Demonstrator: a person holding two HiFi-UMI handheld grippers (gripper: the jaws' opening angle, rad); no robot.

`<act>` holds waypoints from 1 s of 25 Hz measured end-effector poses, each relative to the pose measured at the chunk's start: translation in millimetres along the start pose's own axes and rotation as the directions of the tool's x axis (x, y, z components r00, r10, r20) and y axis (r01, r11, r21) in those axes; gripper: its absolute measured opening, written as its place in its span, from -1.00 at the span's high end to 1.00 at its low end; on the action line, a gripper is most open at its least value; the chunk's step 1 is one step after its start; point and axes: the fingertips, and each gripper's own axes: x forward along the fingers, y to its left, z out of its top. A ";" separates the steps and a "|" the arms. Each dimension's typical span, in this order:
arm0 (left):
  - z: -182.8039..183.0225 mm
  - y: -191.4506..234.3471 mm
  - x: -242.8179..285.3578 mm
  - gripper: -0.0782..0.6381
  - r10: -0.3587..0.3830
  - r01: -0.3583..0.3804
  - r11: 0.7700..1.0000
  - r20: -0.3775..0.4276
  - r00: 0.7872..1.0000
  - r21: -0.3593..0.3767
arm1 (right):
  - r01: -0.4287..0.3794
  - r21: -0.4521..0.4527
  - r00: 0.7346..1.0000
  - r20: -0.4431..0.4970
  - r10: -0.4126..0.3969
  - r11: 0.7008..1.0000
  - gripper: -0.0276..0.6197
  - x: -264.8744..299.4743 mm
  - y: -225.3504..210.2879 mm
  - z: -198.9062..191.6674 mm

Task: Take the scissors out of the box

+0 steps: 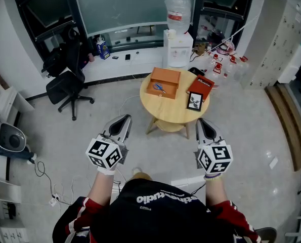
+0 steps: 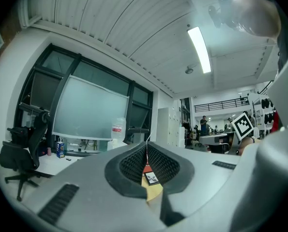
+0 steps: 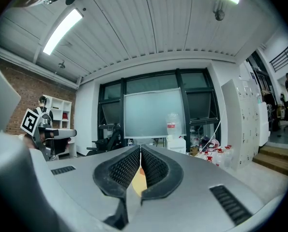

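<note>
An open orange box (image 1: 163, 82) sits on the far left part of a round wooden table (image 1: 174, 112). Blue-handled scissors (image 1: 159, 88) lie inside it. My left gripper (image 1: 123, 120) hangs well short of the table, to its left, jaws shut with nothing between them. My right gripper (image 1: 204, 123) hovers just off the table's near right edge, also shut and empty. In the left gripper view the gripper (image 2: 146, 145) points level toward the table (image 2: 152, 190). The right gripper (image 3: 140, 150) shows a sliver of the table (image 3: 138, 181) through its jaws.
A red booklet (image 1: 201, 85) and a dark framed picture (image 1: 195, 101) lie on the table's right side. A black office chair (image 1: 69, 87) stands at the left. A water dispenser (image 1: 179, 44) stands behind the table, several bottles (image 1: 227, 65) to its right.
</note>
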 end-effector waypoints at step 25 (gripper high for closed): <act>3.6 -29.0 8.2 0.72 -0.031 0.031 0.999 -0.011 0.999 0.024 | 0.009 0.000 0.999 0.032 -0.009 1.000 0.81 -18.9 -16.4 6.1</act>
